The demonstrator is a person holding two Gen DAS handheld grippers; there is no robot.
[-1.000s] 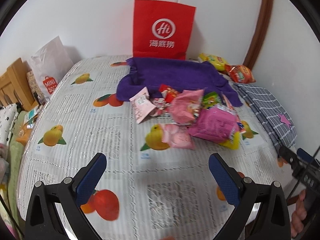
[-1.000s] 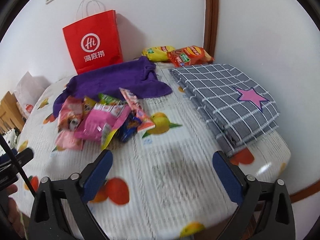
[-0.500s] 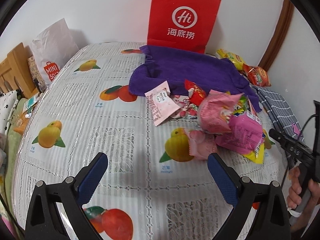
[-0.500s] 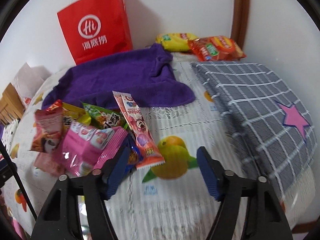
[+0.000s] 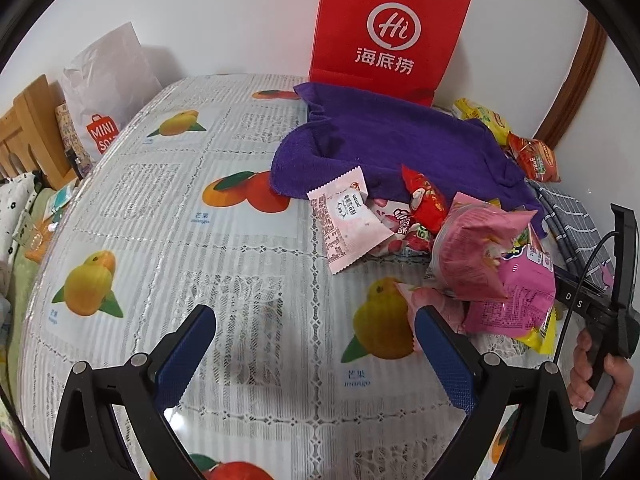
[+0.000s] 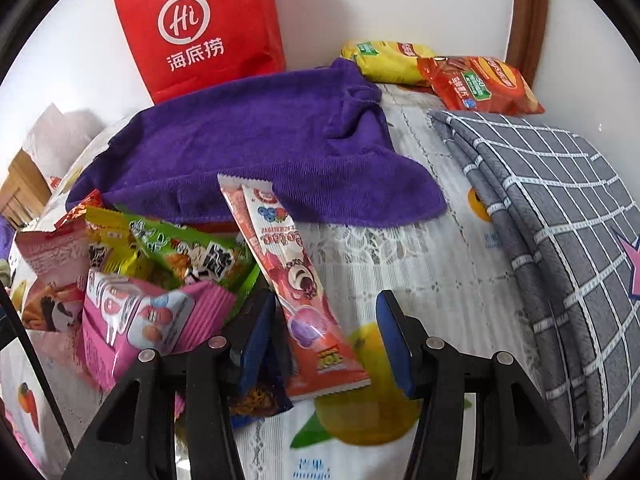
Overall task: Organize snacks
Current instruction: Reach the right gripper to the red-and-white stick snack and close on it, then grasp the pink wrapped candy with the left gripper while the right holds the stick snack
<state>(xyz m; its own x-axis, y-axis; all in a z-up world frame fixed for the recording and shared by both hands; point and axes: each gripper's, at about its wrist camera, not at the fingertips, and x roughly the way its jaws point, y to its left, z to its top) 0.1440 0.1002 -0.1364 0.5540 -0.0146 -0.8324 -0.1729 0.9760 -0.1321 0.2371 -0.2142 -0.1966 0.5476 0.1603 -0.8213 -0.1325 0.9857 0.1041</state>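
A pile of snack packets lies on the fruit-print tablecloth [image 5: 240, 264]. In the right wrist view a long red-and-pink snack stick [image 6: 288, 264] leans off the pile, and its lower half lies between the jaws of my right gripper [image 6: 324, 308]. Those jaws are closing, with a gap still showing on the right side. A pink bag [image 6: 132, 320] and a green packet [image 6: 192, 256] sit to its left. My left gripper [image 5: 315, 314] stands wide open over bare cloth. Its right finger is close to a pink packet [image 5: 424, 300], and a pale pink packet [image 5: 348, 220] lies farther ahead.
A purple towel [image 5: 400, 144] lies behind the pile, with a red paper bag [image 5: 384, 36] against the wall. Yellow [image 6: 384, 60] and red chip bags [image 6: 480, 84] sit in the back corner. Folded grey checked cloth [image 6: 560, 208] covers the right side. A white shopping bag [image 5: 104, 92] stands left. A hand [image 5: 600, 364] holds the other gripper.
Both grippers moved forward and down toward the snack pile. The right jaws narrowed from wide open and now straddle the long snack stick. The left jaws stayed wide.
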